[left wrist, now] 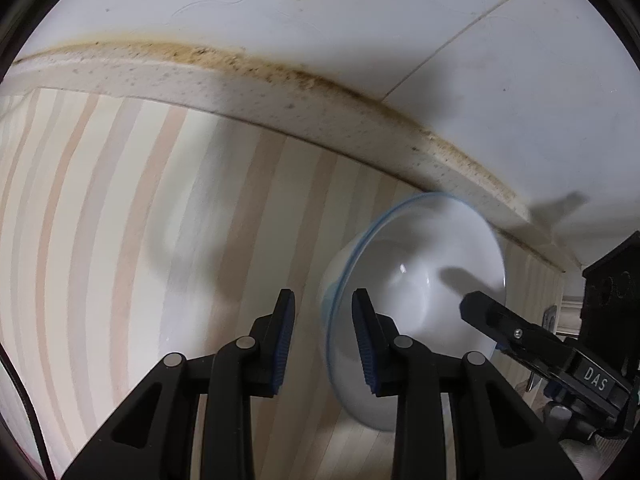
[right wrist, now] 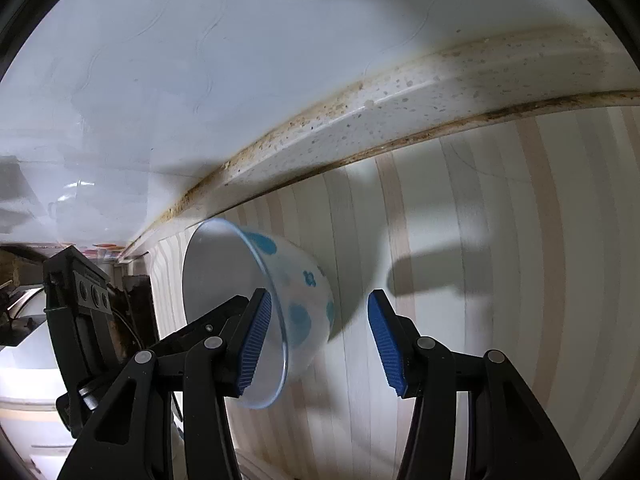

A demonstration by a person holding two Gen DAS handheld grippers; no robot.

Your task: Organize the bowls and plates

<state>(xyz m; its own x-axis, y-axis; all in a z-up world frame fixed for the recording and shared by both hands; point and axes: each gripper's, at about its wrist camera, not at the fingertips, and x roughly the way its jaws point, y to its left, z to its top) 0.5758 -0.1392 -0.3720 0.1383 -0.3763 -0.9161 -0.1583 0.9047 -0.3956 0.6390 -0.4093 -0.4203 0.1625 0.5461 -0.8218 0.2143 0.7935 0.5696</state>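
A white bowl with a blue rim and blue dots (right wrist: 288,300) is tipped on its side above the striped counter (right wrist: 500,280). In the left wrist view the bowl (left wrist: 420,264) shows its white inside. My left gripper (left wrist: 324,336) is open, its jaws on either side of the bowl's rim without closing on it. My right gripper (right wrist: 316,340) is open, its jaws also on either side of the rim, the left pad (right wrist: 256,340) inside the bowl. The right gripper also shows in the left wrist view (left wrist: 520,332), reaching into the bowl.
A stained, speckled backsplash ledge (left wrist: 280,92) runs along the back of the counter under a white tiled wall (left wrist: 320,8). The left gripper's body (right wrist: 80,320) and dark clutter (right wrist: 20,272) sit at the left of the right wrist view.
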